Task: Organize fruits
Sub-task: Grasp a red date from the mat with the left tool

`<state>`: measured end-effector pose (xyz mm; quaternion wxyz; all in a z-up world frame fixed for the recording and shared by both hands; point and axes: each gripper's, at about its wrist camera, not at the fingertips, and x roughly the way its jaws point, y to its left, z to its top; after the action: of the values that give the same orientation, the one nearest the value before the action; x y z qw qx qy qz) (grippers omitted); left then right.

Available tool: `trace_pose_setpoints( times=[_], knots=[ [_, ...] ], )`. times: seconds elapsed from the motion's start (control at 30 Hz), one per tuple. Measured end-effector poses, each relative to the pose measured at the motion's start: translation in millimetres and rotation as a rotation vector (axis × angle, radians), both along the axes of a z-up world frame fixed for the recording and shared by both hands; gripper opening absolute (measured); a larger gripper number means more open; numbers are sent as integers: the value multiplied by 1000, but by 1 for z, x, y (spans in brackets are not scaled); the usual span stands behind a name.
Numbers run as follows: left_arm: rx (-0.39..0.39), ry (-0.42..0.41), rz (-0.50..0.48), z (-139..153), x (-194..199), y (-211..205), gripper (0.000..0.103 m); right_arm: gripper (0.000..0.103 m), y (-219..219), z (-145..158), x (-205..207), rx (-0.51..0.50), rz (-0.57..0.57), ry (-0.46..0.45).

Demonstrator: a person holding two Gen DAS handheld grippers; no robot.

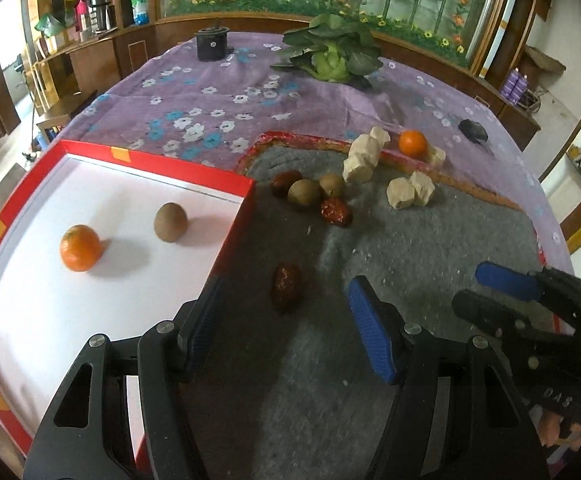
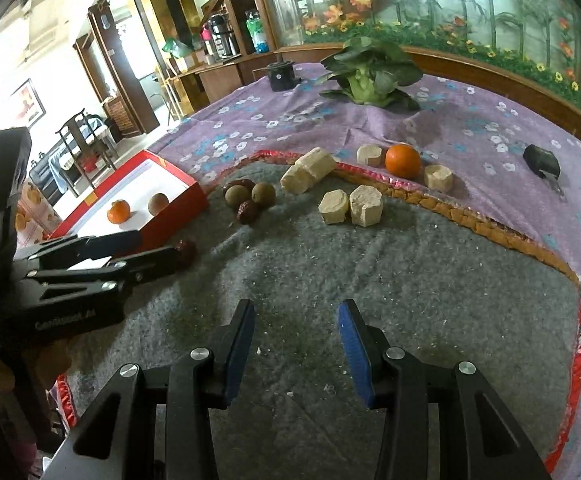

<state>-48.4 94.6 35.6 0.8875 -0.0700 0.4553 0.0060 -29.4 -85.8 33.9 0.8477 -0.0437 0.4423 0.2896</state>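
Left wrist view: left claw (image 1: 282, 322) is hovering with fingers wide apart and empty, low over the grey mat (image 1: 410, 248), a date (image 1: 286, 288) lying on the mat just ahead between the fingertips. Red tray (image 1: 234, 178) is sitting at the left, already holding an orange (image 1: 80, 248) and a brown fruit (image 1: 170, 223). A cluster is waiting near the tray corner: two more brown fruits (image 1: 304, 196) touching each other, with two dates (image 1: 335, 212) against them. Second orange (image 1: 412, 143) is resting at the mat's far edge among pale cake blocks (image 1: 362, 160). Right claw (image 1: 502, 288) is showing at the right edge.

Right wrist view: right claw (image 2: 296, 322) is also standing apart and empty over bare mat, well away from any fruit. Left claw (image 2: 158, 246) is pointing at the near date (image 2: 186, 250), fingers either side of it as far as can be told.

Handling judgement: the date looks light, wrinkled and slightly soft, so the pads should be gripping it well; taking it across its narrow middle, with a gentle close, seems best. Brown fruits are probably firm and round, likely to roll if nudged off-centre. Oranges are heavier and smooth-skinned; hold them at the widest girth. Cake blocks look crumbly, judging by the crumbs on the mat, and are best left alone.
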Motion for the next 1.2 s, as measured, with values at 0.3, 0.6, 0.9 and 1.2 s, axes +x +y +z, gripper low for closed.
trace_pose_setpoints(
  times=[0.3,0.6,0.9,1.2],
  knots=[
    [26,-2,-45,-8,3,-7,64,43,-1,-7,6,7,0,30],
    [66,11,-31,-20,10,-4,27,43,1,-8,7,0,-2,16],
    [77,-7,-21,-14,5,-2,18,43,6,-5,18,19,7,12],
    [80,-30,-53,-4,1,-12,18,43,-10,-10,59,6,-111,-4]
  ],
)
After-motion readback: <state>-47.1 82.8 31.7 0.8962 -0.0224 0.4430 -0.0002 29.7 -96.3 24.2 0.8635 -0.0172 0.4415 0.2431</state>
